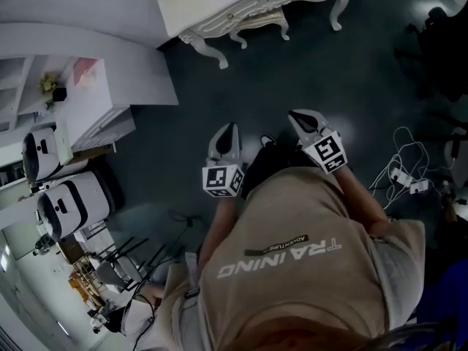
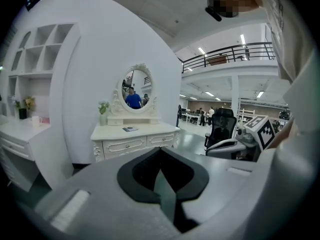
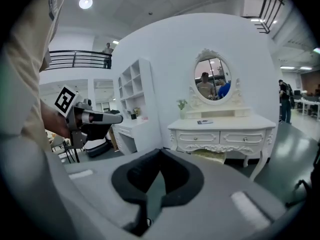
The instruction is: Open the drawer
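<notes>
1. Dark glossy floor (image 1: 314,72) underfoot, with a curved white wall (image 3: 165,59) rising well ahead of both sets of jaws.
2. Against that wall, far beyond the jaw tips: a white dressing table (image 3: 222,129) on curved legs, topped by an oval mirror (image 3: 212,78).
3. Across the table front, side by side: a drawer (image 3: 200,138) almost straight ahead of the right gripper (image 3: 160,153), and a second drawer (image 3: 243,138) further to its right. Each has a small knob, sits flush with the frame and is shut.
4. On that right gripper: jaws brought together tip to tip, nothing between them, touching nothing, well apart from the table.
5. On the left gripper (image 2: 160,151): jaws likewise closed on each other and empty, with the table ahead and slightly to its left, well apart.
6. Seen from the head view: both grippers held side by side in front of a beige shirt (image 1: 307,269), tips pointing toward the table.
7. Under the table, between its legs: a small white stool (image 3: 210,156).
8. On the tabletop: a vase (image 3: 182,108) with a plant at the end nearer the shelves, and a flat item (image 3: 204,121) near the middle, too small to identify.
9. Off to the left of the left gripper: a white shelving unit (image 2: 42,46) above a low counter.
10. Off to its right, further back: a black office chair (image 2: 221,126).
11. On the floor to the right of the right gripper: loose white cables (image 1: 402,170).
</notes>
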Tool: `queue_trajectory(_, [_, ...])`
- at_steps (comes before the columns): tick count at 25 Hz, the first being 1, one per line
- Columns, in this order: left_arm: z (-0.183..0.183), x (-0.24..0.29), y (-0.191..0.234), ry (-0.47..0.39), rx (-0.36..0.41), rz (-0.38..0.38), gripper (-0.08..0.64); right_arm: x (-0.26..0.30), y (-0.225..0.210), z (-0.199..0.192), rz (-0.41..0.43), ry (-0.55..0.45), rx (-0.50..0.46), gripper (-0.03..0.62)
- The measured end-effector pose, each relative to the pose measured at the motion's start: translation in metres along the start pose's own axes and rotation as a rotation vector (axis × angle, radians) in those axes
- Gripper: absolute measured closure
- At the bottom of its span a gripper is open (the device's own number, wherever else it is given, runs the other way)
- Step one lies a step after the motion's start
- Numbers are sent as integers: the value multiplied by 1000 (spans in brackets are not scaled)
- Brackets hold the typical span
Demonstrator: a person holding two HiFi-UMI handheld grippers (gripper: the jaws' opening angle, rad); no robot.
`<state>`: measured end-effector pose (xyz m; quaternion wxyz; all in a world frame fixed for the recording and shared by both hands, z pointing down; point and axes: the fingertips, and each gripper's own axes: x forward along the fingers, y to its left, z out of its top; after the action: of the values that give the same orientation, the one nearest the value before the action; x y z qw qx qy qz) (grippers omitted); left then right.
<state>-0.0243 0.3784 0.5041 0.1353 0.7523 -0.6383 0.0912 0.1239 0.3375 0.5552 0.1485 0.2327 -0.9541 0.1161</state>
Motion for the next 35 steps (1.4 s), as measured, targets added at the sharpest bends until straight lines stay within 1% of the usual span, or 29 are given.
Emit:
queue_trajectory(3, [-4, 18, 16, 13, -8, -11, 552, 22, -10, 8, 5, -5, 10, 589])
queue_trajectory(7, [-7, 49, 47, 24, -31, -45, 552, 58, -24, 27, -26, 10, -12, 589])
queue_trajectory(9, [3, 64, 62, 14, -30, -69, 552, 73, -30, 41, -50, 21, -14, 589])
queue_trajectory(13, [27, 97, 101, -20, -19, -119, 552, 110, -41, 76, -100, 30, -49, 589])
queue_trajectory(16, [34, 113, 132, -20, -14, -162, 552, 140, -41, 102, -140, 18, -54, 589])
queue_trajectory(19, [34, 130, 163, -12, -8, -192, 552, 170, -42, 120, -177, 5, -44, 589])
queue_trajectory(23, [29, 156, 199, 6, 2, -207, 552, 197, -45, 124, -207, 27, -49, 589])
queue_trajectory(27, [37, 181, 213, 6, -15, -219, 552, 211, -66, 125, -231, 60, -34, 589])
queue_trajectory(30, [43, 203, 220, 7, -24, -215, 552, 231, -86, 130, -222, 62, -15, 589])
queue_trajectory(35, [47, 234, 221, 42, -34, -168, 552, 270, -121, 139, -140, 43, -23, 589])
